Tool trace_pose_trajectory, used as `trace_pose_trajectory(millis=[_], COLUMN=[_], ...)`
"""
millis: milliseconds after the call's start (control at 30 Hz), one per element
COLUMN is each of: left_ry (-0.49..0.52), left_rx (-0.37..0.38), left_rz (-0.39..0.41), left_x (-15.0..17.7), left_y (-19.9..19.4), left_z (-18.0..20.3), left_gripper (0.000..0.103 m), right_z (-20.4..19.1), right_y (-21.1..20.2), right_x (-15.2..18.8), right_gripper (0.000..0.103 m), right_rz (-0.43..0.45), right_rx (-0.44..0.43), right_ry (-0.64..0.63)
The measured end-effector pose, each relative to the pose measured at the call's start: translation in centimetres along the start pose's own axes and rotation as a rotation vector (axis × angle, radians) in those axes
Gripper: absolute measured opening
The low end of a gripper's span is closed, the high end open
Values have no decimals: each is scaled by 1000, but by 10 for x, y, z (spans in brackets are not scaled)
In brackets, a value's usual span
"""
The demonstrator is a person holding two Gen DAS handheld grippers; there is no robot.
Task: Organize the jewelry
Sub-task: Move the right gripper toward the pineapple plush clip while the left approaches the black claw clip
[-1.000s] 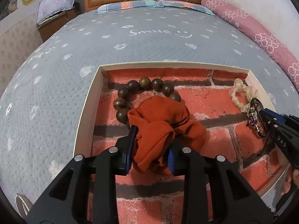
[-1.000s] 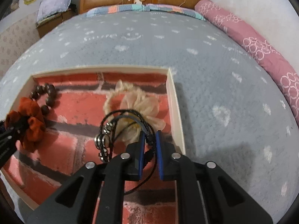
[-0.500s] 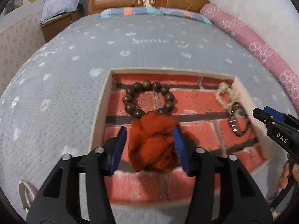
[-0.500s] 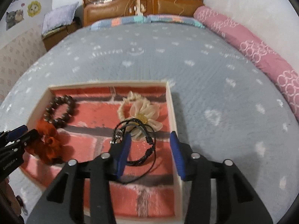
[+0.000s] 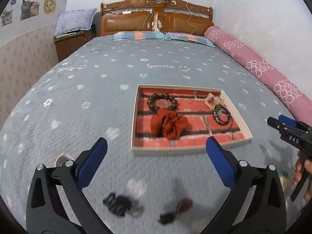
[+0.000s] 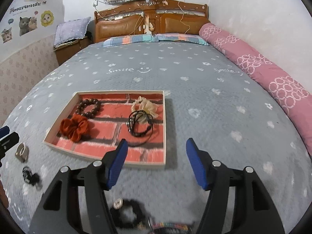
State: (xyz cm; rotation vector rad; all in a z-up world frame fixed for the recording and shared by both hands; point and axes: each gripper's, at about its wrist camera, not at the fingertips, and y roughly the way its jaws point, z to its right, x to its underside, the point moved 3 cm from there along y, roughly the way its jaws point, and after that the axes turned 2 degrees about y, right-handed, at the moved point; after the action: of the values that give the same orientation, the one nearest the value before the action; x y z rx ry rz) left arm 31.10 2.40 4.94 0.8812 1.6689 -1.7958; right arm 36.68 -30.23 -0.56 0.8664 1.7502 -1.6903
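A shallow tray point(image 5: 134, 120) point(image 6: 164, 128) with a red brick-print floor lies on the grey bedspread. In it rest a brown bead bracelet point(image 5: 162, 101) point(image 6: 88, 107), an orange scrunchie point(image 5: 168, 123) point(image 6: 75, 127), a cream scrunchie point(image 5: 211, 100) point(image 6: 145, 107) and a black cord bracelet point(image 5: 222, 115) point(image 6: 139, 125). My left gripper point(image 5: 156, 146) hangs above the bed in front of the tray, jaws opening wide with nothing between them. My right gripper point(image 6: 157, 151) point(image 5: 282, 121) hovers at the tray's near right corner, jaws opening and empty.
Loose pieces lie on the bedspread near me: a metal ring point(image 6: 21, 151) point(image 5: 60, 159), a small black item point(image 6: 29, 175) point(image 5: 119, 204), a black scrunchie point(image 6: 126, 212), a dark reddish piece point(image 5: 175, 208). A pink bolster point(image 6: 263, 66) lines the right edge. A hand point(image 5: 304, 167) shows at far right.
Both grippers let go of their pieces, the orange scrunchie and the black cord bracelet, which now lie in the tray. Both opened, rose and drew back toward me.
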Motion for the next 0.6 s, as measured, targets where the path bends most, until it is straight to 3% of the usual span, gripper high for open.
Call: trace_pose_trajectory(millis=[233, 600], left_ry=[-12, -6], left_rx=[9, -11], left_rz=[7, 3], left_x=[40, 94], left_y=[-34, -35], left_z=[4, 17], left_gripper=[98, 98], right_z=[11, 35], right_y=[-53, -80], right_x=[34, 107], right_gripper=[71, 71], right_rz=[84, 81], right_rx=[69, 110], right_ry=[-46, -34])
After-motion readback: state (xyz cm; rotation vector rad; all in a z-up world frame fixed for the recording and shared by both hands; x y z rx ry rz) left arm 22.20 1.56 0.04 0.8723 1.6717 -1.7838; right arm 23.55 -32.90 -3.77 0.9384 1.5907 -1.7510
